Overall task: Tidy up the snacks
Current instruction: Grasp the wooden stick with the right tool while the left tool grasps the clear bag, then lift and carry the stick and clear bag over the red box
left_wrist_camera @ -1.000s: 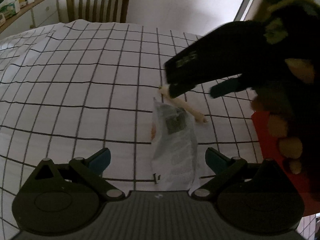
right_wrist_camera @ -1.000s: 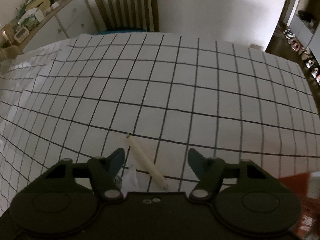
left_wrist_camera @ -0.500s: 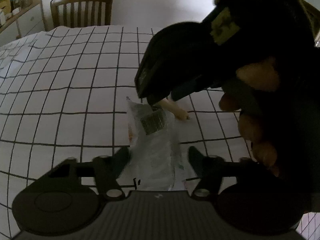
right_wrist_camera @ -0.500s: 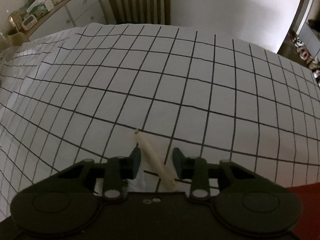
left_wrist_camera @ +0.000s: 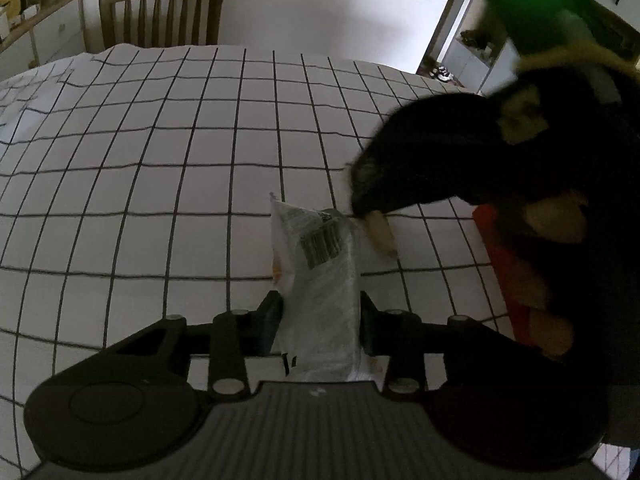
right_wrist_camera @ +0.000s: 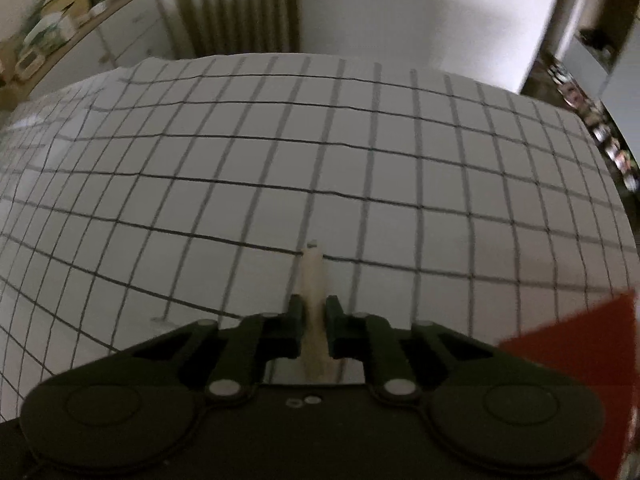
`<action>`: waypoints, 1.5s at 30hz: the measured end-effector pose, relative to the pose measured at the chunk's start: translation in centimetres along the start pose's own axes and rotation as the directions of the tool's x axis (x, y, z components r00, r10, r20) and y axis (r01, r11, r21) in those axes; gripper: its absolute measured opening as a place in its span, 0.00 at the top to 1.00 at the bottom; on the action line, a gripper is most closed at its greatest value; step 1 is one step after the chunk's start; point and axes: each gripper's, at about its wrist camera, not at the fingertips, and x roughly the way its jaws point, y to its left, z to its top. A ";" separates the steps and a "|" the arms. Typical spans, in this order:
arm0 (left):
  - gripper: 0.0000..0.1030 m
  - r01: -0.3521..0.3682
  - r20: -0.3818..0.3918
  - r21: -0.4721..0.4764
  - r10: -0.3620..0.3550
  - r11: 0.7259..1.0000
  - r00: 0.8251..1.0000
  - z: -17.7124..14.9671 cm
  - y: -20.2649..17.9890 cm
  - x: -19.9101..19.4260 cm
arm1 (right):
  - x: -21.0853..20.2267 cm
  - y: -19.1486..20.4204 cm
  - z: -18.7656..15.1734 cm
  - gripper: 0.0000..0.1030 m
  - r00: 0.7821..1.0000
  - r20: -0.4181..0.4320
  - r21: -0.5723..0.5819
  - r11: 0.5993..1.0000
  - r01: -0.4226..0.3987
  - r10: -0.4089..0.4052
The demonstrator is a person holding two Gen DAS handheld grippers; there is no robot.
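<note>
A wooden chair (left_wrist_camera: 160, 12) stands behind the grid-patterned tablecloth (left_wrist_camera: 160, 160).

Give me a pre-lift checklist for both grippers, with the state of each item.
1. Left gripper closed on snack packet: ok, its jaws have just been closing and now press both sides.
2. Right gripper closed on pale stick: ok.
3. Stick centred between jaws: ok.
4. Packet clear of the stick: cannot tell, they look close together.
5. Red tray within view: ok, only its corner shows.
</note>
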 end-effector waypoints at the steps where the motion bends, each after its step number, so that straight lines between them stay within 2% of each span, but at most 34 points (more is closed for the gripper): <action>1: 0.64 0.004 -0.003 -0.007 -0.004 1.000 1.000 -0.2 0.1 -0.2 | -0.3 -0.4 -0.4 0.90 1.000 0.000 0.016 1.000 0.001 -0.001; 9: 0.66 0.012 -0.029 -0.055 -0.013 0.998 0.999 -1.8 1.2 -1.7 | -3.6 -1.8 -4.6 0.90 0.999 0.005 0.084 0.996 -0.036 0.035; 16: 0.66 0.010 -0.049 -0.073 -0.014 0.997 0.999 -3.3 1.8 -3.6 | -8.2 -2.6 -8.5 0.90 0.998 0.027 0.130 0.989 -0.064 0.061; 23: 0.66 0.024 -0.035 -0.070 -0.026 0.997 0.999 -4.8 1.5 -7.0 | -13.4 -3.4 -11.5 0.90 0.995 0.060 0.162 0.982 -0.094 0.086; 35: 0.66 0.082 0.034 -0.019 -0.081 0.996 0.996 -4.9 -2.7 -12.9 | -20.2 -5.0 -14.1 0.90 0.985 0.139 0.209 0.970 -0.127 0.099; 45: 0.65 0.144 0.084 0.095 -0.152 0.985 0.985 -2.9 -8.0 -16.0 | -24.8 -8.6 -15.9 0.90 0.970 0.231 0.263 0.955 -0.136 0.075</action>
